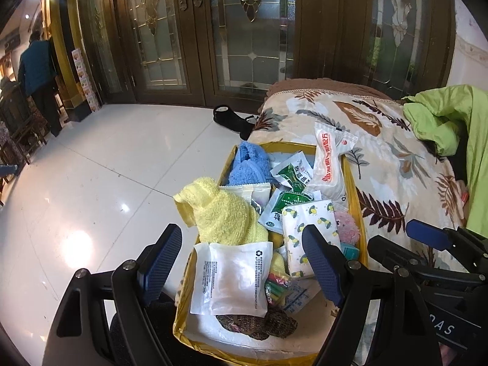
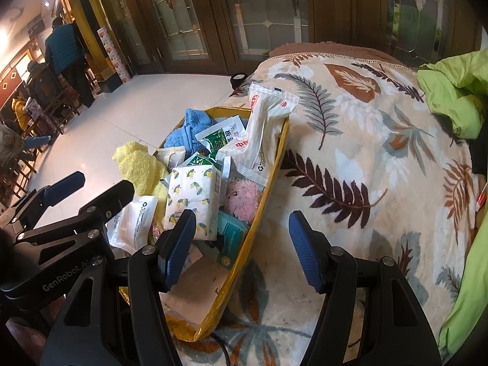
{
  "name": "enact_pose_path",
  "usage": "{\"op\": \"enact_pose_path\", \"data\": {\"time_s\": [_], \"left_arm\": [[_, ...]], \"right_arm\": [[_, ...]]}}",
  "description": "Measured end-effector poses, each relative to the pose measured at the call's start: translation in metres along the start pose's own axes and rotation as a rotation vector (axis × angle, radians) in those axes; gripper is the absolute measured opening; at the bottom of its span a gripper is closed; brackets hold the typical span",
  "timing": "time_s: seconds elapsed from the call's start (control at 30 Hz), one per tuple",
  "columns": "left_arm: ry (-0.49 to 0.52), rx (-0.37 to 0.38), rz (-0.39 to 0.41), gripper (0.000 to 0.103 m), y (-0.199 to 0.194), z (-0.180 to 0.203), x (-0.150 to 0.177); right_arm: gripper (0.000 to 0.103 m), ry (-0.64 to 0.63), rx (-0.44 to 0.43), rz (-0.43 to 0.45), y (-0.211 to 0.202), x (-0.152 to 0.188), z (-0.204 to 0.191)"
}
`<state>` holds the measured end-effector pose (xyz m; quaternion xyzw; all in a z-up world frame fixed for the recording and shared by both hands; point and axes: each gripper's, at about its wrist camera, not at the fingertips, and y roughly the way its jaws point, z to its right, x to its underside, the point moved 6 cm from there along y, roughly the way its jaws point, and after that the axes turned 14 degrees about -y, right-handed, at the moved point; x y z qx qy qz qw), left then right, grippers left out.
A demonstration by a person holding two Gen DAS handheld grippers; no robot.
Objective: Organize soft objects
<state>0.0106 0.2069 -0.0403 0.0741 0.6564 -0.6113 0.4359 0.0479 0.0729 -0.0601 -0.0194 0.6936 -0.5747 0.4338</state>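
Box of soft things on bed edge, both grippers empty

Yellow box [image 1: 355, 189] on leaf-print blanket [image 1: 393, 164] at edge of bed, white tile floor [image 1: 100, 164] beside. Crammed full: blue towel [image 1: 248, 166] at far end, yellow towel [image 1: 224, 213] spilling over left wall, lemon-print tissue pack [image 1: 306, 225] mid-box, white sachet [image 1: 235, 277] near front, pink fluffy thing [image 1: 346, 225] against right wall. Long white packet [image 1: 331, 164] leaning on far right rim, half out. Green-and-white sachets [image 1: 292, 180] between blue towel and long packet.

Left gripper [image 1: 245, 262] above near end of box, jaws wide apart, nothing between. Right gripper [image 2: 242, 248] above right wall of box and blanket, jaws open, holding nothing.

Green quilt [image 1: 442, 122] bunched at far right of bed. Person [image 1: 39, 79] standing at far left, back turned.
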Motion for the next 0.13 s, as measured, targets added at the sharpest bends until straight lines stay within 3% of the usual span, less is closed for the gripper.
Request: {"op": "enact_pose_path", "data": {"time_s": [0.13], "left_arm": [[-0.004,0.003,-0.014,0.081,0.0018,0.0006,0.0007]], "right_arm": [[0.064,0.002,-0.002,0.005,-0.0004,-0.0002,0.001]]}}
